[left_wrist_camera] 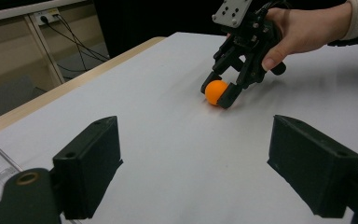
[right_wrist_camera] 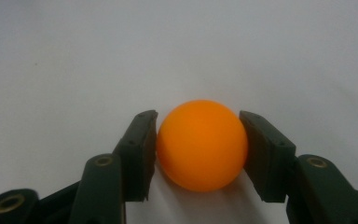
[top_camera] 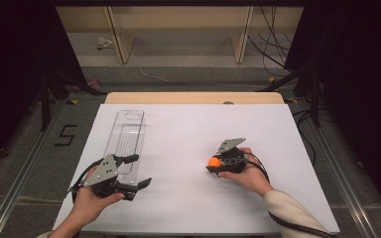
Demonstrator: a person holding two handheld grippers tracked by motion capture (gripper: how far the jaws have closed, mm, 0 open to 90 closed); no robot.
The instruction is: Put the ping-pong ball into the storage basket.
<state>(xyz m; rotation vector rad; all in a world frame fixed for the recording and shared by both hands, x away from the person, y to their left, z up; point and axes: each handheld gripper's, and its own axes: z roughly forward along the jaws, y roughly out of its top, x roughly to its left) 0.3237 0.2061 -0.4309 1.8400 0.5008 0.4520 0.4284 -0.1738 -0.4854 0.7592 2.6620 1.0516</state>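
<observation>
Right gripper (top_camera: 217, 163) is pinching the orange ball (right_wrist_camera: 201, 144) across its middle, pads touching both sides, ball resting on the white bench (top_camera: 188, 139). Ball is probably light, smooth, prone to squirting out. Left gripper (top_camera: 138, 171) is waiting wide open, holding nothing.

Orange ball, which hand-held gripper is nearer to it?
Right. The right hand-held gripper is shut on the orange ball; the left hand-held gripper sits well apart, open, by the clear tray.

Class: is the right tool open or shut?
Shut: the right tool has both jaws pressed against the orange ball.
</observation>
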